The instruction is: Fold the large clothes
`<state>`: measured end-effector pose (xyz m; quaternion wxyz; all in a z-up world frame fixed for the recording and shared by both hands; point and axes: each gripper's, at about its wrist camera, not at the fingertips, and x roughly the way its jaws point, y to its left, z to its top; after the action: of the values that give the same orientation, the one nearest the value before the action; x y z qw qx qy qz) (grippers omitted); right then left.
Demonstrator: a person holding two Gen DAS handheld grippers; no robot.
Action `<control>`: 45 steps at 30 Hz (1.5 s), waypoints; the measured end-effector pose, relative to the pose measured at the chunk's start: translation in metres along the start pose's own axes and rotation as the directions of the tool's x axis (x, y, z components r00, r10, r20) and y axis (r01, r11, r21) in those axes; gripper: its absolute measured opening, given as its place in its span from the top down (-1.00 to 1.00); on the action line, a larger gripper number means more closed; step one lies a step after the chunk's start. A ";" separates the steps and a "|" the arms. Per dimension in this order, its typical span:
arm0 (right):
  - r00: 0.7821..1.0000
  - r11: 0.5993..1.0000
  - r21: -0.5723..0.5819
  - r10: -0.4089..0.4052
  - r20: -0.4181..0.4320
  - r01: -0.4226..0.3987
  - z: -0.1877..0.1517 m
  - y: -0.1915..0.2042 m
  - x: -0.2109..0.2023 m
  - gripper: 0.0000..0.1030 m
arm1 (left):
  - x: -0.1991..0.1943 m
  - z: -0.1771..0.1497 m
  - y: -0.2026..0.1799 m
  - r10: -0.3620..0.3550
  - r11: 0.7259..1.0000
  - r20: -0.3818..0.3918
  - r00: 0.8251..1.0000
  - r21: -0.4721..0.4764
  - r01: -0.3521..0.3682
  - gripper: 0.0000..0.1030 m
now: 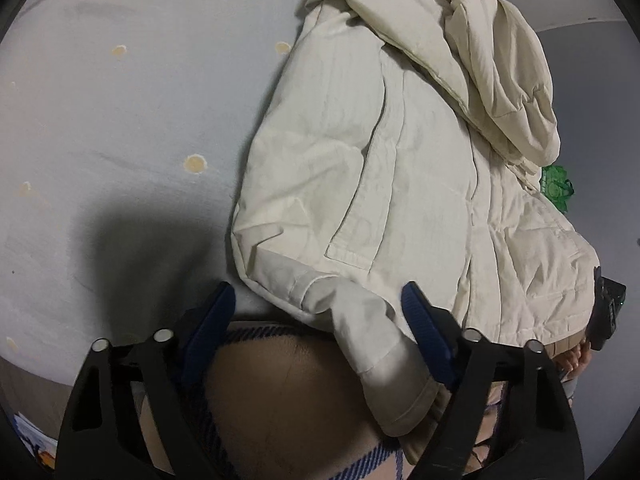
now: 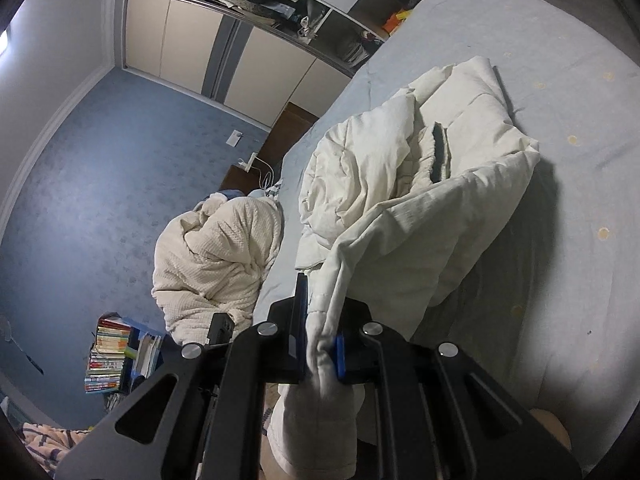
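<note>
A cream padded jacket (image 1: 384,168) lies on the grey bed sheet (image 1: 120,120), its hood bunched at the far end. One sleeve cuff (image 1: 384,344) hangs over the near bed edge between the spread blue fingers of my left gripper (image 1: 320,300), which is open and not touching it. In the right wrist view the same jacket (image 2: 420,200) is lifted at one edge. My right gripper (image 2: 320,320) is shut on the jacket's hem or sleeve edge (image 2: 324,320) and holds it above the bed (image 2: 560,160).
A cream textured blanket (image 2: 216,256) is piled at the bed's side. A stack of books (image 2: 108,356) stands on the blue floor. Wardrobe and shelves (image 2: 260,20) line the far wall. A green item (image 1: 556,188) and a black device (image 1: 608,312) lie beside the jacket.
</note>
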<state>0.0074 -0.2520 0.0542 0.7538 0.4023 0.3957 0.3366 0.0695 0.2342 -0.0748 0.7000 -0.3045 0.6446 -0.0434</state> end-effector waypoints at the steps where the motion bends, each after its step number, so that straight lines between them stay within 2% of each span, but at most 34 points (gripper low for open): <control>1: 1.000 1.000 0.002 -0.003 0.001 0.003 -0.001 -0.001 -0.001 0.83 | 0.001 0.001 0.000 -0.010 1.000 -0.009 1.000 0.004 0.011 -0.23; 2: 1.000 1.000 0.006 -0.003 0.003 0.003 -0.002 -0.003 -0.002 0.83 | 0.002 0.002 -0.002 -0.017 1.000 -0.015 1.000 0.014 0.017 0.03; 5: 1.000 1.000 0.016 -0.002 0.008 0.002 -0.004 -0.005 -0.003 0.83 | -0.001 0.001 -0.013 -0.020 0.998 -0.006 1.000 0.057 0.020 0.44; 8: 1.000 1.000 0.023 0.000 0.012 -0.001 -0.005 -0.007 -0.004 0.83 | -0.007 -0.003 -0.029 -0.034 0.995 0.027 0.999 0.096 0.031 0.63; 10: 1.000 1.000 0.030 0.002 0.013 -0.002 -0.007 -0.009 -0.006 0.83 | -0.012 -0.005 -0.037 -0.053 0.992 0.048 0.997 0.117 0.047 0.67; 13: 1.000 0.999 0.035 -0.002 0.015 0.001 -0.010 -0.014 -0.010 0.83 | -0.027 -0.012 -0.048 -0.114 0.982 0.088 0.990 0.163 0.099 0.72; 16: 1.000 0.999 0.045 -0.018 0.015 0.018 -0.013 -0.021 -0.017 0.83 | -0.055 -0.018 -0.059 -0.180 0.965 0.154 0.972 0.218 0.144 0.75; 19: 1.000 0.998 0.060 -0.025 -0.010 0.025 -0.016 -0.029 -0.023 0.83 | -0.080 -0.020 -0.064 -0.223 0.953 0.185 0.957 0.248 0.174 0.75; 21: 0.999 0.997 0.073 -0.021 -0.050 0.025 -0.017 -0.034 -0.023 0.83 | -0.081 -0.021 -0.071 -0.218 0.949 0.176 0.960 0.266 0.167 0.75; 25: 0.983 0.994 0.070 -0.071 -0.168 0.084 -0.032 -0.047 -0.022 0.82 | -0.059 -0.029 -0.073 -0.174 0.952 0.122 0.977 0.274 0.135 0.75; 28: 0.973 0.991 0.068 -0.103 -0.207 0.119 -0.046 -0.057 -0.027 0.79 | -0.044 -0.034 -0.063 -0.165 0.959 0.103 0.981 0.249 0.135 0.73; 32: 0.964 0.986 0.068 -0.134 -0.229 0.153 -0.056 -0.066 -0.033 0.76 | -0.036 -0.040 -0.058 -0.148 0.961 0.084 0.985 0.247 0.123 0.65; 38: 0.958 0.984 0.058 -0.148 -0.245 0.167 -0.062 -0.068 -0.033 0.76 | -0.026 -0.053 -0.061 -0.131 0.958 0.049 0.990 0.263 0.114 0.63; 45: 0.938 0.972 0.032 -0.217 -0.272 0.234 -0.067 -0.069 -0.033 0.70 | -0.028 -0.061 -0.055 -0.145 0.959 0.071 0.987 0.257 0.123 0.67</control>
<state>-0.0524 -0.2872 -0.0193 0.7140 0.3295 0.5475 0.2863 0.0264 0.1798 -0.0224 0.7564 -0.2577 0.5799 -0.1587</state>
